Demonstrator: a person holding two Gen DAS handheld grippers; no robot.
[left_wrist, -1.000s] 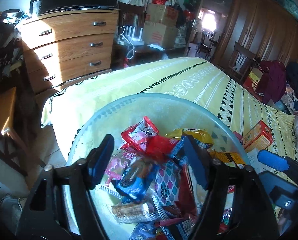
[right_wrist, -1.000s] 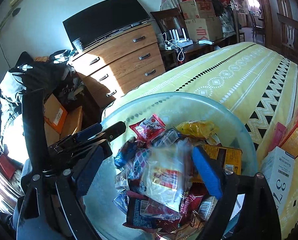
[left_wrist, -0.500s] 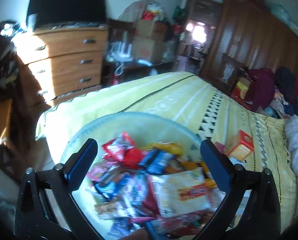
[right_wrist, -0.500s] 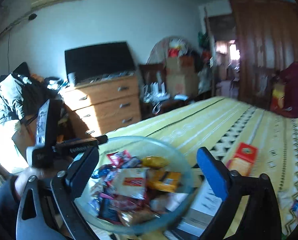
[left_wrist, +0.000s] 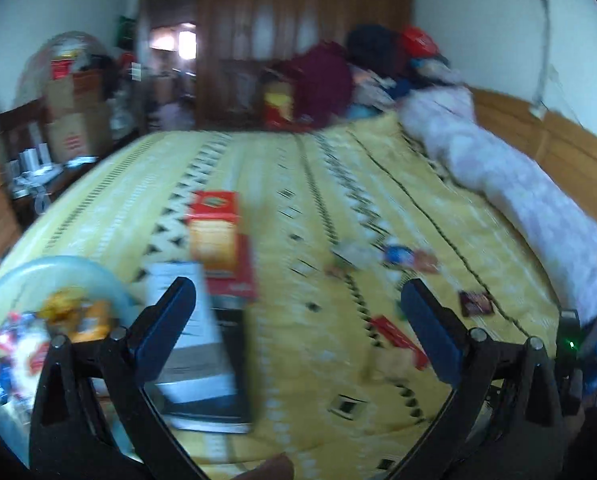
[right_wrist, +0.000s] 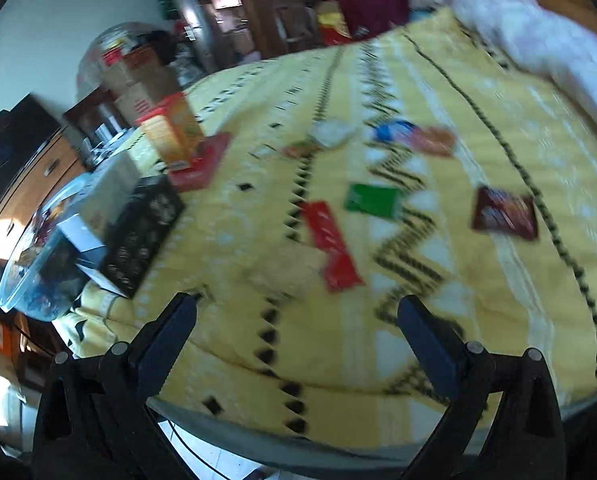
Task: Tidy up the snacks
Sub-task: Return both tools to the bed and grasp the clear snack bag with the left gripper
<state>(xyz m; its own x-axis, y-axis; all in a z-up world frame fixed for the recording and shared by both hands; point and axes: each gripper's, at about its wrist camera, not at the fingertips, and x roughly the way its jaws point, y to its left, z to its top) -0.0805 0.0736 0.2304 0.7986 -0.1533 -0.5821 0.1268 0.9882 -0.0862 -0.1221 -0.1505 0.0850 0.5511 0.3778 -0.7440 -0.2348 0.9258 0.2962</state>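
Both views blurred. Landmark: the clear bowl [left_wrist: 70,268] at the near corner of the bed [left_wrist: 298,184], heaped with snack packets.

Left tongs [left_wrist: 298,328]: arms spread wide, having just been opening; nothing between them, only yellow patterned bedspread beyond. Bowl sits at the lower left of this view, its rim just outside the left finger.

Right tongs [right_wrist: 296,330]: likewise wide apart, just opened, empty. They hang over the bed's near edge, well away from the bowl [right_wrist: 30,280], which shows at the far left of this view.

Just beside the bowl, on the bed: a white box [left_wrist: 186,320] and a black box [right_wrist: 142,232] against it. Beyond those, farther from the bowl, an orange-and-red carton [left_wrist: 214,236] stands upright with a flat red packet [right_wrist: 200,164] at its foot.

Loose snacks lie scattered on the bedspread well away from the bowl: a long red packet [right_wrist: 330,244], a green packet [right_wrist: 372,200], a dark maroon packet [right_wrist: 504,212], a blue packet [right_wrist: 392,130] touching an orange-red one [right_wrist: 432,140], and a pale packet [right_wrist: 334,132]. Labels too smeared to read.

A pale pink blanket [left_wrist: 518,184] runs along the far side of the bed, farthest from the bowl.
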